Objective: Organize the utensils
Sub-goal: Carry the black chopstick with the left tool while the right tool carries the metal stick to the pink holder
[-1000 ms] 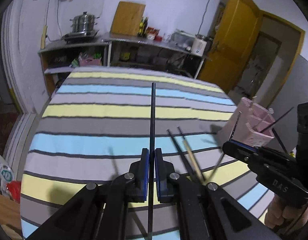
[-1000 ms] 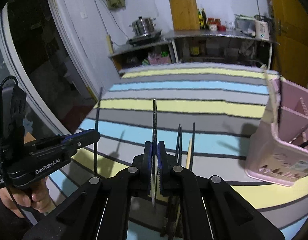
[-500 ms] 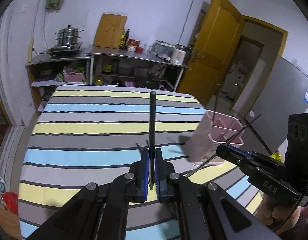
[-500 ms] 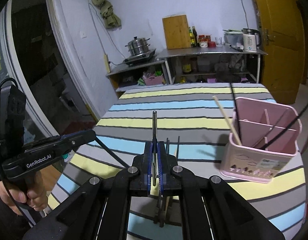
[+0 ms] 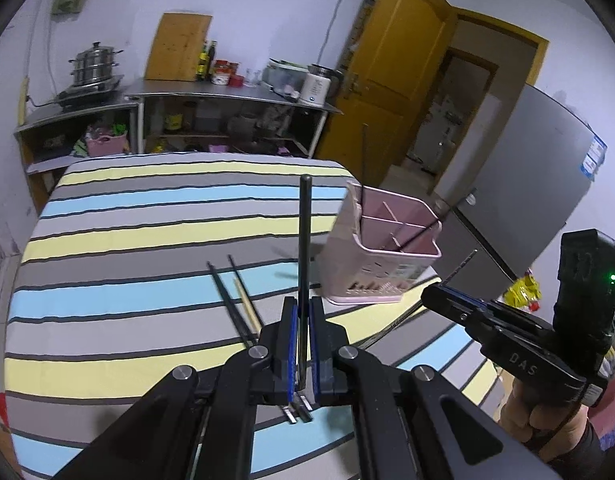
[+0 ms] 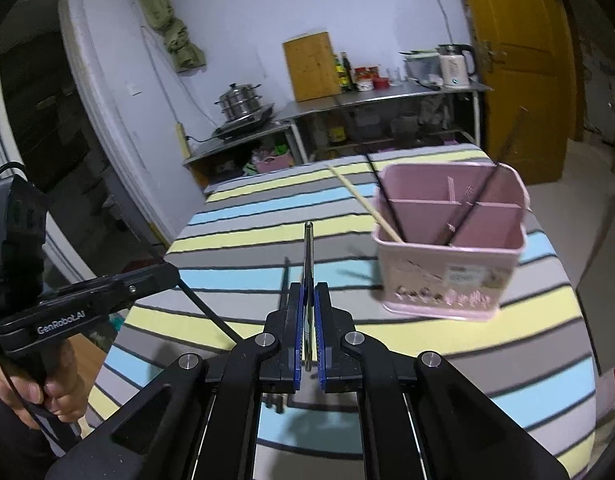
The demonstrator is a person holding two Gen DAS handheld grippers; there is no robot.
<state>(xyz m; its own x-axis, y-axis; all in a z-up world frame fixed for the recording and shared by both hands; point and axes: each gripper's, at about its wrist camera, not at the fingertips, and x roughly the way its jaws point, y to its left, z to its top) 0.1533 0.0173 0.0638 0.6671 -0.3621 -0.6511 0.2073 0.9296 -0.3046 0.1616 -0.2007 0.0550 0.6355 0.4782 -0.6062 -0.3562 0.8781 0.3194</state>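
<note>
My left gripper (image 5: 302, 320) is shut on a black chopstick (image 5: 305, 240) that points up and forward above the striped table (image 5: 147, 240). A pink divided utensil holder (image 5: 383, 256) stands just right of it with several chopsticks inside. Two black chopsticks (image 5: 227, 300) and a wooden chopstick (image 5: 246, 304) lie on the cloth left of my fingers. My right gripper (image 6: 308, 312) is shut on a thin chopstick (image 6: 308, 248), left of and short of the holder (image 6: 447, 276). Each gripper shows in the other's view: the right gripper (image 5: 439, 296) and the left gripper (image 6: 163, 276).
A metal counter (image 5: 227, 94) with a steamer pot (image 5: 94, 66), cutting board, bottles and kettle lines the back wall. A yellow door (image 5: 395, 92) and a grey fridge (image 5: 523, 184) stand to the right. The holder sits near the table's right edge.
Both grippers have risen and swung right toward the pink holder, which is now nearer and larger in both views. Each keeps hold of its chopstick.
</note>
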